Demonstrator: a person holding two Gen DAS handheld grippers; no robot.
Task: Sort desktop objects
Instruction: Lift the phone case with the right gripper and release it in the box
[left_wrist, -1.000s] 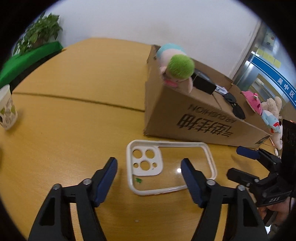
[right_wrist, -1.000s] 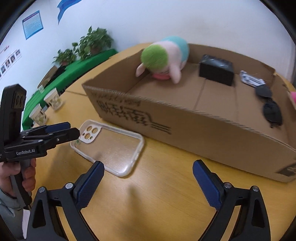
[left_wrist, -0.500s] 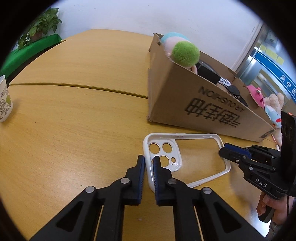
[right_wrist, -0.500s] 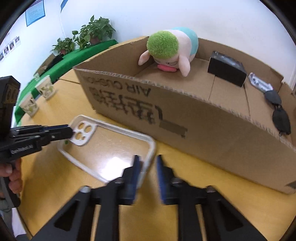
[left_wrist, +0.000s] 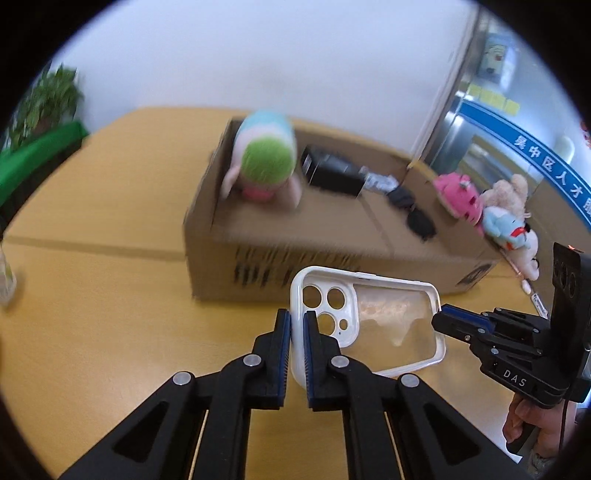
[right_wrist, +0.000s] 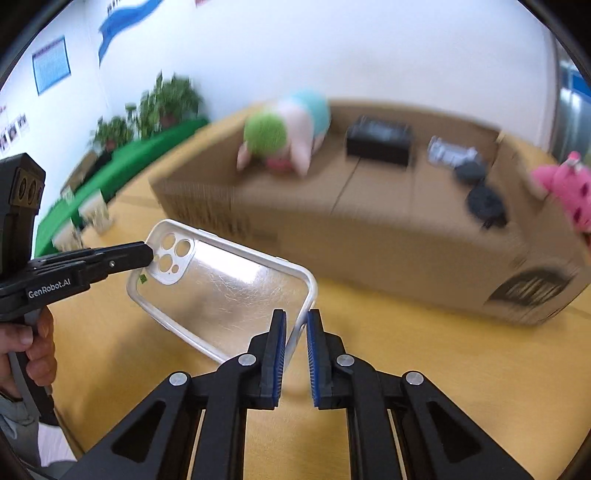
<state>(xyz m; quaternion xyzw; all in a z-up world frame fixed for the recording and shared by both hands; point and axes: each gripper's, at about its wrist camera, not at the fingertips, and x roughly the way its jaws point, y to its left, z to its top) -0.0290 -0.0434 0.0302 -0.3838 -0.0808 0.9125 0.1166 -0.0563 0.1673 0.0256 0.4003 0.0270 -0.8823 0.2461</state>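
Observation:
A clear phone case with a white rim (left_wrist: 388, 321) hangs in the air in front of the cardboard box (left_wrist: 332, 236). My left gripper (left_wrist: 297, 321) is shut on its camera-hole end. My right gripper (right_wrist: 295, 325) is shut on the opposite end of the phone case (right_wrist: 225, 288). Each gripper shows in the other's view: the right one (left_wrist: 443, 317), the left one (right_wrist: 146, 253). The box (right_wrist: 369, 221) holds a green-haired plush (right_wrist: 284, 133), a black box (right_wrist: 378, 140) and sunglasses (right_wrist: 484, 199).
Pink and beige plush toys (left_wrist: 487, 210) lie beyond the box's right end. Paper cups (right_wrist: 92, 210) stand at the table's left, with plants (right_wrist: 162, 107) on a green ledge behind. The wooden table (left_wrist: 92, 314) stretches left of the box.
Both grippers closed on the ends of the phone case and lifted it off the table. It now hangs higher, with the box interior in view.

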